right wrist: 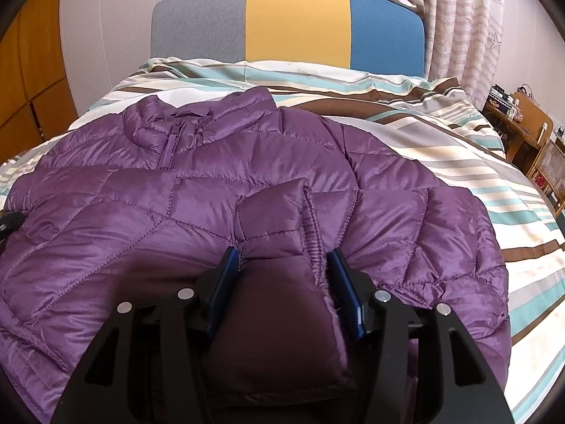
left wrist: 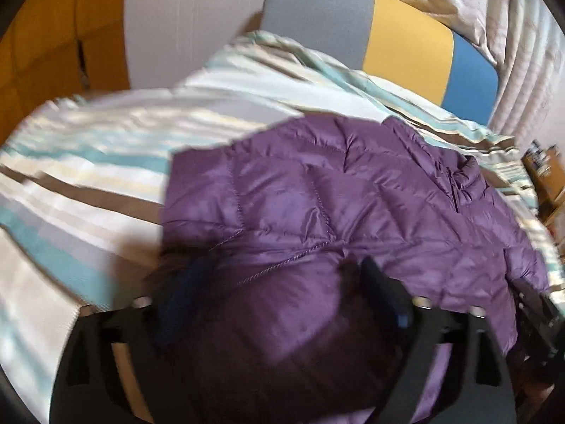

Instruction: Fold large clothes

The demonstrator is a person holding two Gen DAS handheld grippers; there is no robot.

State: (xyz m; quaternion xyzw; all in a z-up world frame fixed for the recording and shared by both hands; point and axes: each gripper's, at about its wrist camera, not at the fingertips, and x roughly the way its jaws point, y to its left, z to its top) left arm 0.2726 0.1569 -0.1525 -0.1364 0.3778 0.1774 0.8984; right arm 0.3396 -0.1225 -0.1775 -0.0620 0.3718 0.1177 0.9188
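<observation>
A purple quilted puffer jacket (right wrist: 183,190) lies spread on a striped bed, collar and zip toward the headboard; it also shows in the left wrist view (left wrist: 317,190). My right gripper (right wrist: 284,265) is shut on the jacket's sleeve cuff (right wrist: 272,212), which is bunched between its blue pads and folded over the jacket's front. My left gripper (left wrist: 282,275) holds a thick fold of the jacket's left side between its blue pads; this view is blurred by motion. The other gripper's black body shows at the right edge of the left wrist view (left wrist: 536,314).
The bed has a striped teal, brown and cream cover (right wrist: 459,148) and a grey, yellow and blue headboard (right wrist: 296,21). Wooden wardrobe (right wrist: 31,81) at left. Curtains (right wrist: 466,17) and cluttered wooden shelves (right wrist: 529,130) at right.
</observation>
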